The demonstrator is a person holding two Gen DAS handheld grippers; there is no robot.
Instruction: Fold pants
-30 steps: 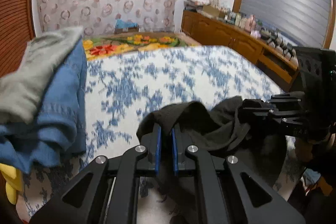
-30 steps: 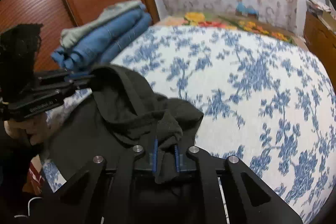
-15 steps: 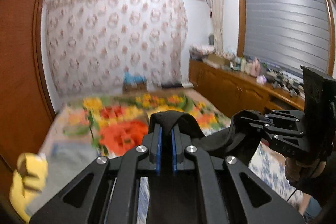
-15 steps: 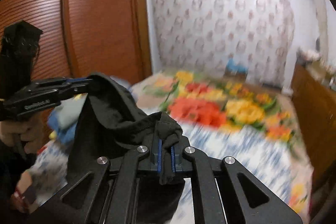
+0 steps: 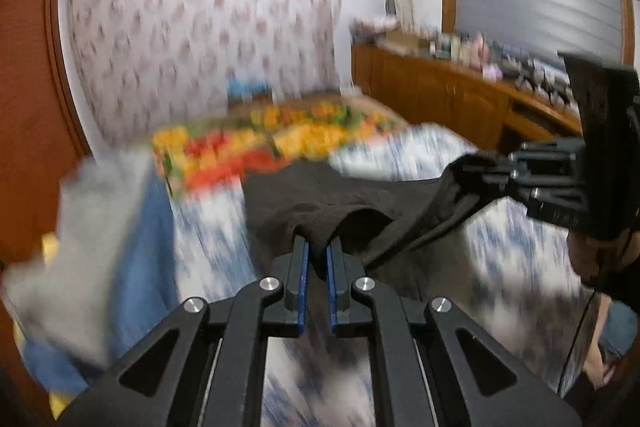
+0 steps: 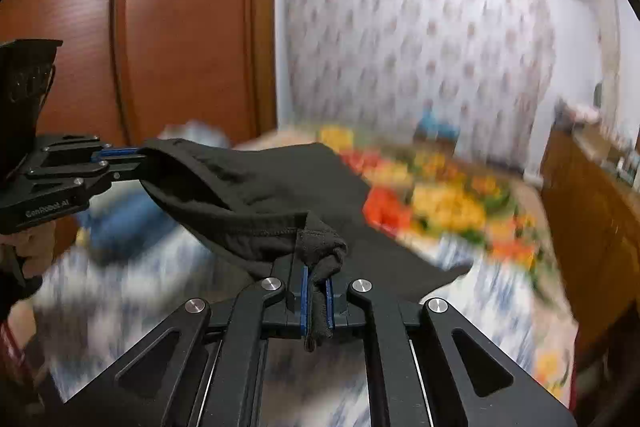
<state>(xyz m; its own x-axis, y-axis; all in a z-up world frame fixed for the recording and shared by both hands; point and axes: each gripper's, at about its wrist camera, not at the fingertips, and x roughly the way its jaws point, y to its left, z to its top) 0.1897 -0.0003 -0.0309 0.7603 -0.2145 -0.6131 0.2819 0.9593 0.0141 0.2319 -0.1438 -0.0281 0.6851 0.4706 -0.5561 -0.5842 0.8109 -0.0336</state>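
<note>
Black pants [image 5: 320, 203] hang stretched between my two grippers above the bed with the blue-flowered cover [image 5: 516, 251]. My left gripper [image 5: 316, 259] is shut on one corner of the waistband. My right gripper [image 6: 316, 279] is shut on the other corner, with a fold of cloth bunched between its pads. The pants [image 6: 280, 195] fan out forward in the air, their far end flung over the bed. Each gripper shows in the other's view: the right one [image 5: 480, 167], the left one [image 6: 128, 157]. The background is blurred by motion.
A pile of folded grey and blue clothes [image 5: 100, 227] lies on the bed's left side. A bright flowered quilt [image 5: 256, 143] lies at the far end. A wooden wardrobe [image 6: 168, 27] stands left, a wooden sideboard [image 5: 460, 95] right.
Both grippers lifted the pants off the bed, swung up, and now tilt back down towards it. The waistband is pulled wider apart and the cloth has flared forward.
</note>
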